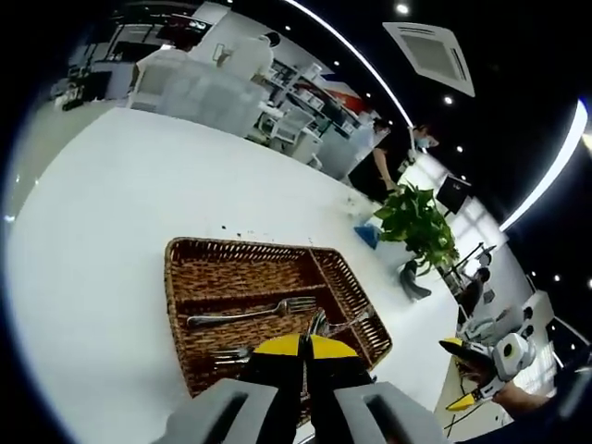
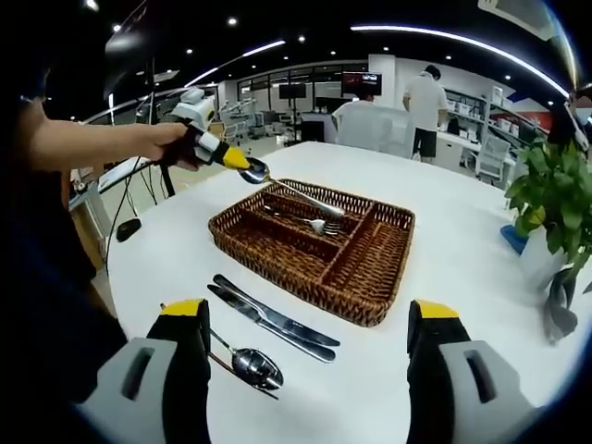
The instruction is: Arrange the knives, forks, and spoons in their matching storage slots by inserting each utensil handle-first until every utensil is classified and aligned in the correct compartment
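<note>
A brown wicker basket [image 2: 305, 294] with long slots sits mid-table on the white table [image 2: 444, 240]. My left gripper [image 2: 236, 159] hangs over its far left corner, shut on the bowl of a spoon [image 2: 296, 192] whose handle slants down into the basket. In the left gripper view the shut yellow tips of the left gripper [image 1: 302, 347] hide most of that spoon [image 1: 350, 324]. A fork [image 2: 310, 222] lies in a slot, also visible as the fork [image 1: 245, 315]. Two knives [image 2: 273, 319] and another spoon [image 2: 254, 366] lie on the table before my right gripper [image 2: 308, 314], which is open and empty.
A potted plant [image 2: 548, 190] stands at the table's right edge, next to a blue object [image 2: 513, 239]. The person's arm [image 2: 92, 143] reaches in from the left. People stand by desks [image 2: 421, 106] behind the table. In the left gripper view the basket [image 1: 172, 287] is below me.
</note>
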A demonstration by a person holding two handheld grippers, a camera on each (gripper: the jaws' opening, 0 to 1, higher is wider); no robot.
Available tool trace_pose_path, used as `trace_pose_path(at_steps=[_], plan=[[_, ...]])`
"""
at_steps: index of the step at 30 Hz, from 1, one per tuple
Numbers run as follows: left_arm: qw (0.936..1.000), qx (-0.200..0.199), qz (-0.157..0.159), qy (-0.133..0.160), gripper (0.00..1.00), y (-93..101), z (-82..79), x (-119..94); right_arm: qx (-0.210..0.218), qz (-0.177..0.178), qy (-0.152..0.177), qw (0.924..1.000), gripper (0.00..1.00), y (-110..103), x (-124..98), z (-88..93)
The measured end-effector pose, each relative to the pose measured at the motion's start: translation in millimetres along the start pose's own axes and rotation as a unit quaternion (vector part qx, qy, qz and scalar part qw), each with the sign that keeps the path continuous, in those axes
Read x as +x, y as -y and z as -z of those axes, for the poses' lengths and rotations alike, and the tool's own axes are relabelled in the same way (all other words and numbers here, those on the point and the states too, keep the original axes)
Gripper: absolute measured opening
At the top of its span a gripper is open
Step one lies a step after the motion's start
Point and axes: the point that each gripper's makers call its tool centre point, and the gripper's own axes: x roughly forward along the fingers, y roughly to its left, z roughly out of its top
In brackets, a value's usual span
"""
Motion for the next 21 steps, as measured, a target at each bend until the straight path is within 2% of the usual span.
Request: trace_pose_path(at_steps=[7, 21], plan=[[0.9999, -0.004, -0.014, -0.001, 0.00, -15.3, -13.3, 13.2, 0.003, -0.001, -0.002, 1.0000, 0.90, 4.5, 7.6, -2.4], [0.9986, -0.021, -0.048, -0.011, 0.00, -49.9, -36.3, 56.0, 0.009, 0.003, -0.011, 0.9999, 0.90, 24.9, 22.2, -5.1]])
